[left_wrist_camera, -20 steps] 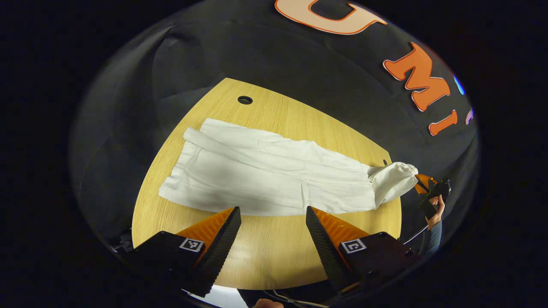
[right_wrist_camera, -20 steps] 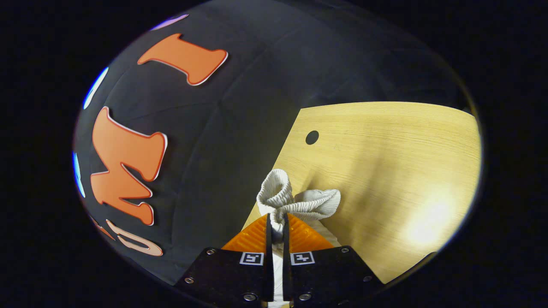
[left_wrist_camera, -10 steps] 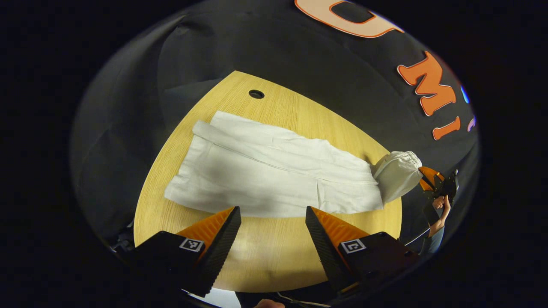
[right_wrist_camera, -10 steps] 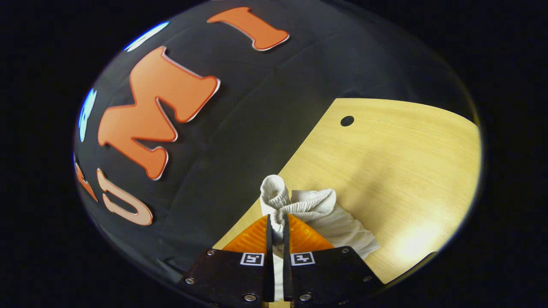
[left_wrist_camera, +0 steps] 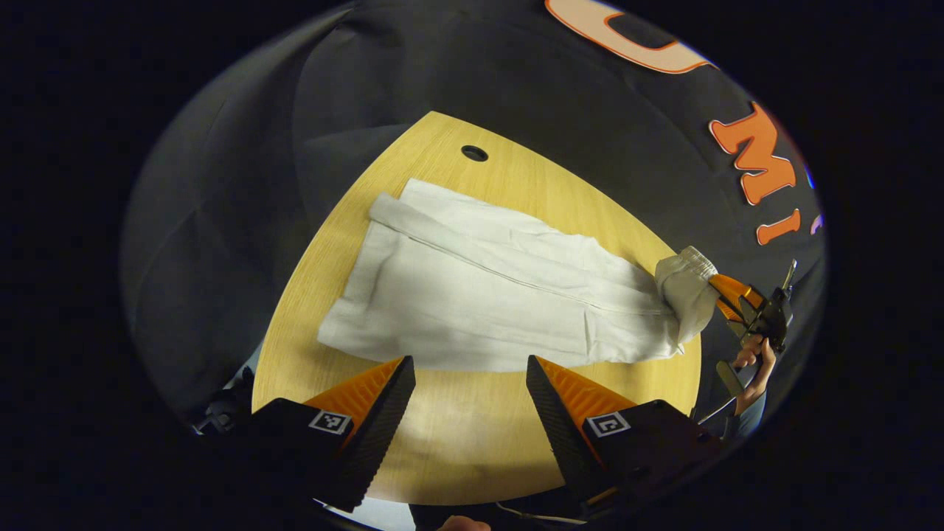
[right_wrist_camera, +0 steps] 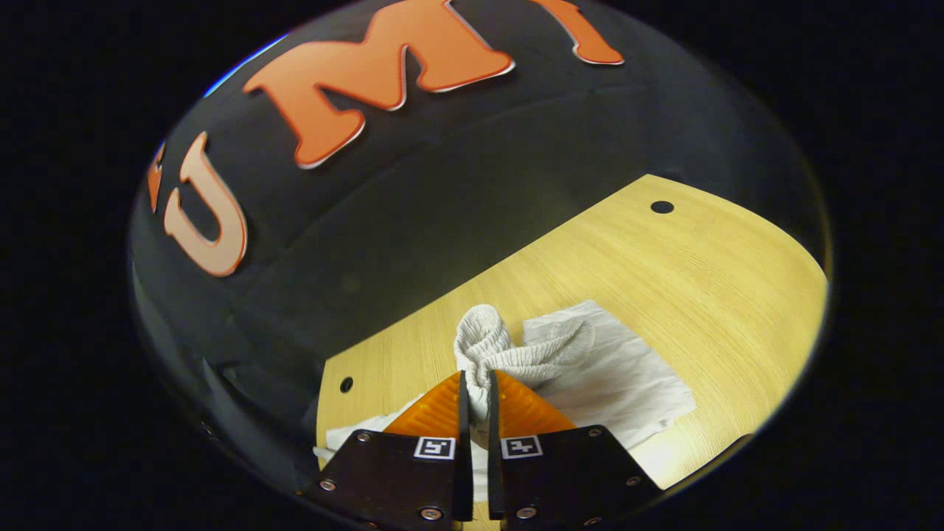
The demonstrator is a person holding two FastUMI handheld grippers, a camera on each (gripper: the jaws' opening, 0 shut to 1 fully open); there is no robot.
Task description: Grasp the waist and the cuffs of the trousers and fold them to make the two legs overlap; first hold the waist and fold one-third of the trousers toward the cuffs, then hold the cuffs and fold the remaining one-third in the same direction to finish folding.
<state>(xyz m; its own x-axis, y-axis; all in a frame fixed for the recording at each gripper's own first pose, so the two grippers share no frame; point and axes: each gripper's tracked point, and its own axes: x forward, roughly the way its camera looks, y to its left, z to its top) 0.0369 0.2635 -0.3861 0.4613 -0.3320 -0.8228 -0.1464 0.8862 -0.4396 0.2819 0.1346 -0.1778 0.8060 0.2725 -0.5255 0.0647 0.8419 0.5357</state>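
White trousers (left_wrist_camera: 501, 295) lie flat on the wooden table (left_wrist_camera: 457, 442), legs overlapped, cuffs at the far left end. My left gripper (left_wrist_camera: 470, 363) hovers open above the table's near edge, just short of the trousers, holding nothing. At the right end the other gripper (left_wrist_camera: 719, 287), held by a hand (left_wrist_camera: 752, 358), lifts the bunched elastic waist (left_wrist_camera: 687, 284) off the table. In the right gripper view my right gripper (right_wrist_camera: 473, 376) is shut on that ribbed waistband (right_wrist_camera: 509, 350), and the trouser cloth (right_wrist_camera: 627, 383) spreads on the table (right_wrist_camera: 664, 258) beyond it.
The black cloth wall stands behind the table on all far sides. Cable holes sit in the tabletop: one near the far corner (left_wrist_camera: 473, 153), one at the far end (right_wrist_camera: 661, 207) and one close by (right_wrist_camera: 346, 384). Bare wood lies beyond the trousers.
The right gripper, still shut on the waistband, has lifted it and swung round over the table, so more cloth shows beneath. The left gripper stayed open and drifted slightly left.
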